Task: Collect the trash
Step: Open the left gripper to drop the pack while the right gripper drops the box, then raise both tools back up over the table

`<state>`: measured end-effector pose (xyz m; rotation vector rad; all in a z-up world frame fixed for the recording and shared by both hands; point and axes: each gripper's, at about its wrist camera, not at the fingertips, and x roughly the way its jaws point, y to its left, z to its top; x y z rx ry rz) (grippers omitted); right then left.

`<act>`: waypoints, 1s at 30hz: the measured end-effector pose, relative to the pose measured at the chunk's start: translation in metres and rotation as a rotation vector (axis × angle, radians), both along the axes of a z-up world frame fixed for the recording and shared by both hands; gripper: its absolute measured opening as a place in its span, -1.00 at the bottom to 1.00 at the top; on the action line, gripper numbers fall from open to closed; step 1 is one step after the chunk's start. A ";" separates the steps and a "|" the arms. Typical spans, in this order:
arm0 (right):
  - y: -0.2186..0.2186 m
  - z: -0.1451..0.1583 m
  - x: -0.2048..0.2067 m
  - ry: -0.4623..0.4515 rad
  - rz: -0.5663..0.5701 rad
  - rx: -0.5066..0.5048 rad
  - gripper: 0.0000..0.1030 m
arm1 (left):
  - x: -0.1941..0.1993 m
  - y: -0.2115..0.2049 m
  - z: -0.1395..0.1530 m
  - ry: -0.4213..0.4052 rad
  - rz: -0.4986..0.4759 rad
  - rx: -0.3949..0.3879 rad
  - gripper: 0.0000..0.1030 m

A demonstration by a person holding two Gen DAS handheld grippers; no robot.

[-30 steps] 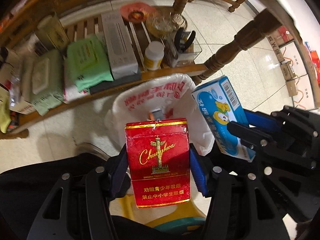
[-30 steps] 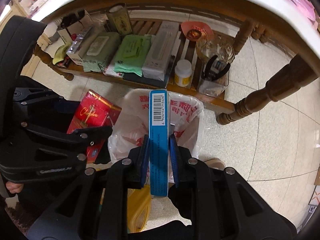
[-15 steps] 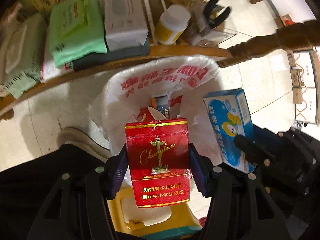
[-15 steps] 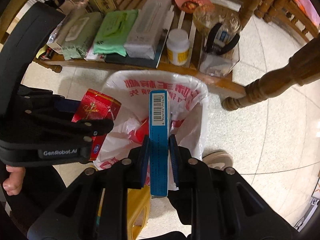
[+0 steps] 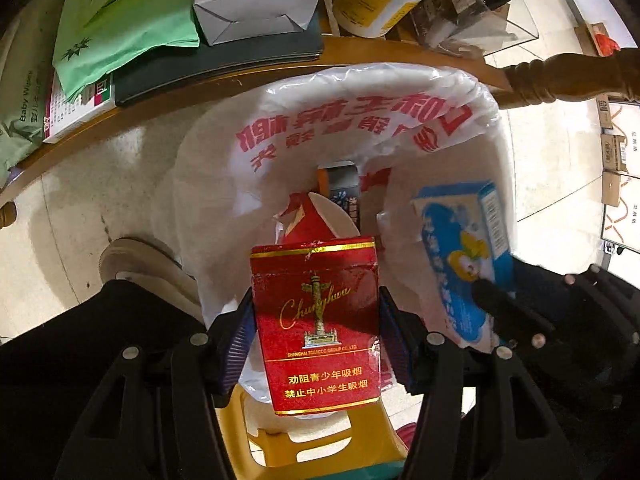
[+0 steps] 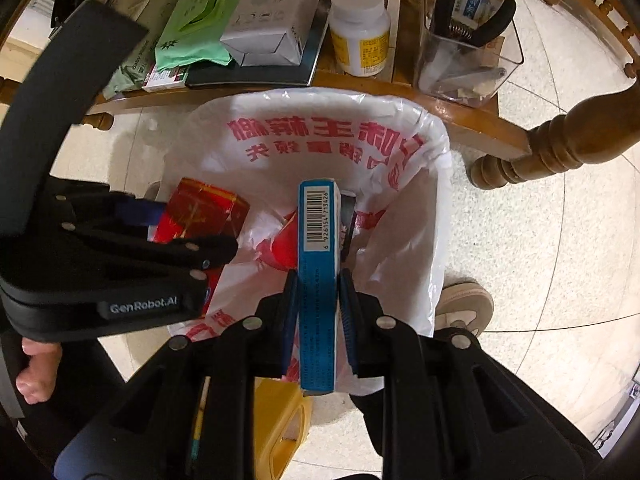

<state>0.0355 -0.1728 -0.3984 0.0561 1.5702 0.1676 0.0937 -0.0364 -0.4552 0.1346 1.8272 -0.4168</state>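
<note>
My left gripper (image 5: 316, 332) is shut on a red cigarette pack (image 5: 314, 280), held upright over the open mouth of a white plastic trash bag (image 5: 360, 120) printed with red letters. My right gripper (image 6: 318, 300) is shut on a thin blue box (image 6: 318, 240), clamped by its broad faces with the barcode edge facing the camera, over the same bag (image 6: 420, 152). The left wrist view has the blue box (image 5: 464, 248) at the right. Seen from the right wrist, the red pack (image 6: 200, 212) is at the left. Red and white scraps lie inside the bag.
Behind the bag a low wooden shelf (image 6: 440, 92) carries a green wipes pack (image 6: 192, 28), a white carton (image 6: 268, 32), a white bottle (image 6: 360, 32) and a clear holder with pliers (image 6: 468, 44). A turned table leg (image 6: 552, 144), a yellow stool (image 5: 320, 440) and a shoe (image 6: 464, 304) stand close by.
Both grippers have sunk toward the bag with their loads; its mouth fills more of each view and the shelf has slid to the top edge. Both grips are unchanged.
</note>
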 end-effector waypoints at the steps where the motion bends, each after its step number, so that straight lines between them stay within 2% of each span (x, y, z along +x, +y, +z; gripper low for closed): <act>1: -0.001 -0.001 0.000 -0.003 -0.005 0.002 -0.50 | 0.001 0.000 0.000 -0.003 0.002 0.004 0.14; 3: -0.003 -0.001 0.001 -0.008 -0.018 0.002 -0.30 | 0.004 0.002 0.002 -0.016 0.004 0.018 0.29; 4: -0.004 0.000 0.001 -0.010 -0.018 -0.002 -0.30 | 0.005 0.002 0.003 -0.031 0.003 0.031 0.39; 6: -0.005 -0.001 0.003 -0.009 -0.018 -0.001 -0.30 | 0.006 0.003 0.005 -0.049 0.007 0.040 0.46; 14: -0.002 -0.004 0.001 -0.004 -0.011 0.001 -0.27 | 0.006 -0.002 0.011 -0.056 -0.002 0.032 0.47; 18: -0.001 -0.001 0.000 -0.011 -0.006 -0.009 -0.14 | 0.005 -0.002 0.014 -0.060 -0.002 0.029 0.48; 21: -0.002 0.006 -0.002 -0.012 -0.015 0.007 -0.12 | 0.003 0.002 0.022 -0.068 0.007 0.025 0.48; 25: 0.000 0.036 -0.012 -0.052 0.007 0.005 0.02 | -0.008 0.015 0.046 -0.096 0.018 0.035 0.49; 27: -0.001 0.060 -0.018 -0.085 0.018 0.009 0.13 | -0.018 0.024 0.065 -0.115 -0.006 0.057 0.49; 30: -0.009 0.105 -0.028 -0.135 0.010 0.047 0.31 | -0.040 0.038 0.105 -0.121 -0.054 0.038 0.51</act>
